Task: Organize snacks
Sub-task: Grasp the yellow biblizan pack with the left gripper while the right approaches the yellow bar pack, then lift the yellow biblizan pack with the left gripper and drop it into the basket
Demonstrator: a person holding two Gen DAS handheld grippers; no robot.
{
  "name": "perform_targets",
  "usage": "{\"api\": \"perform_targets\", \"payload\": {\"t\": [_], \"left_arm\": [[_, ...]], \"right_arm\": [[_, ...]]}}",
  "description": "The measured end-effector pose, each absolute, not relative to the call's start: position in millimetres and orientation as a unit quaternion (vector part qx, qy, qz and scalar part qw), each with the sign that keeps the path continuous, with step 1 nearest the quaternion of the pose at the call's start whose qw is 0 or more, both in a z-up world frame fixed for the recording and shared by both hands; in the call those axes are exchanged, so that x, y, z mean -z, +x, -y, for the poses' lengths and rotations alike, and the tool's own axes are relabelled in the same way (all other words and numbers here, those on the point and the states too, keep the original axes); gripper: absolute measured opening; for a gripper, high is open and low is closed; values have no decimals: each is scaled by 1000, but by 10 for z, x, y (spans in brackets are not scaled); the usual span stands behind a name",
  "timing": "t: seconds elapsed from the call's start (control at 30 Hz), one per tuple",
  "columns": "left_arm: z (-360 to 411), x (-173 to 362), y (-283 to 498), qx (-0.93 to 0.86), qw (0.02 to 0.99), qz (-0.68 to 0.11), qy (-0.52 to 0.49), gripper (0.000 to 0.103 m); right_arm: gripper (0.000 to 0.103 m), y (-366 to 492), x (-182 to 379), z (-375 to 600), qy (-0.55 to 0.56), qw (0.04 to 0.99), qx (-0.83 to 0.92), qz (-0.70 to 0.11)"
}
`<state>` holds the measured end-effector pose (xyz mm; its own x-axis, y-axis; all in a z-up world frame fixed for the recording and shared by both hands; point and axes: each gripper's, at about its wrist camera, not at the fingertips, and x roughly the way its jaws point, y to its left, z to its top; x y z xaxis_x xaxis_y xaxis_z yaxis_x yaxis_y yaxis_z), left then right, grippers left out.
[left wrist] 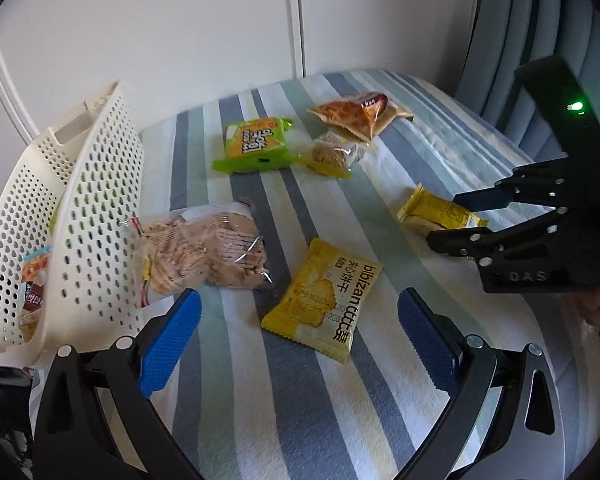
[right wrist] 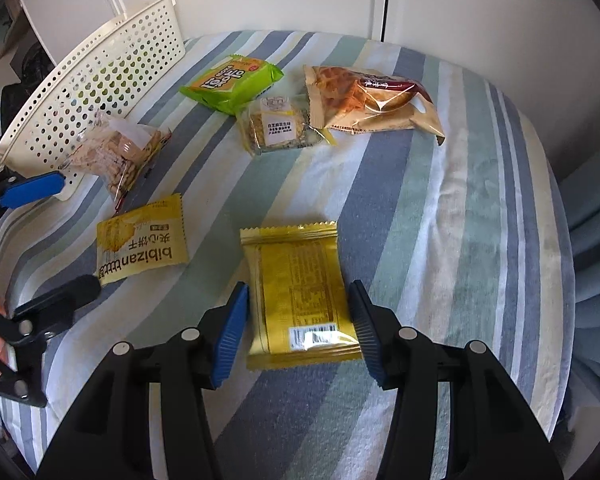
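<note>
1. my right gripper [right wrist: 298, 334]: fingers spread apart, one blue pad on each side of the yellow back-side packet [right wrist: 300, 296]. the pads sit just beside its edges; i cannot tell whether they touch it. the packet lies flat on the striped bed cover [right wrist: 440, 220], barcode end nearest the finger bases.

2. my left gripper [left wrist: 300, 336]: fingers wide apart, nothing between them but the cover. the yellow bibizan packet [left wrist: 324, 294] lies just ahead of the fingertips, between the two lines of the fingers.

3. clear bag of biscuits [left wrist: 204, 254]: ahead of my left finger [left wrist: 168, 344], leaning against the outer wall of the white perforated basket [left wrist: 96, 216].

4. basket: left of my left fingers, tilted; at least one packet shows inside it through the wall.

5. green packet [left wrist: 256, 144]: far ahead of the left fingertips, flat on the cover.

6. small clear bar packet [right wrist: 280, 126]: beside the green one, partly overlapped by the tan waffle bag [right wrist: 370, 100].

7. waffle bag: farthest ahead of my right fingertips, slightly to their right.
</note>
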<state>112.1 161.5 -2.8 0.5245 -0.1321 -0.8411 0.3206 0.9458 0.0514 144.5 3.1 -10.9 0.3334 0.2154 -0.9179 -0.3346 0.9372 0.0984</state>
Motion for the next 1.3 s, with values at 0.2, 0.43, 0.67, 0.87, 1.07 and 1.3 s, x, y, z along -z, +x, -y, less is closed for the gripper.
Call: {"api": "perform_targets", "payload": {"t": [0.2, 0.43, 0.67, 0.87, 1.07, 1.3], "left_arm": [[-1501, 110, 1187, 131, 859, -480, 121, 98], [-1473, 201, 1243, 137, 849, -495, 120, 79], [-1423, 302, 1297, 147, 837, -512, 122, 62], [-1363, 293, 1287, 147, 839, -508, 130, 54], [-1360, 201, 1213, 145, 855, -480, 133, 53], [-1395, 32, 1075, 149, 869, -457, 118, 52]], "right_arm": [[51, 1437, 117, 21, -42, 816, -171, -551], [51, 1444, 115, 67, -31, 818, -173, -548], [51, 1405, 83, 118, -25, 821, -173, -544], [51, 1402, 81, 137, -16, 822, -174, -542], [51, 1398, 78, 174, -4, 823, -174, -541], [51, 1372, 60, 227, 13, 827, -171, -535]]}}
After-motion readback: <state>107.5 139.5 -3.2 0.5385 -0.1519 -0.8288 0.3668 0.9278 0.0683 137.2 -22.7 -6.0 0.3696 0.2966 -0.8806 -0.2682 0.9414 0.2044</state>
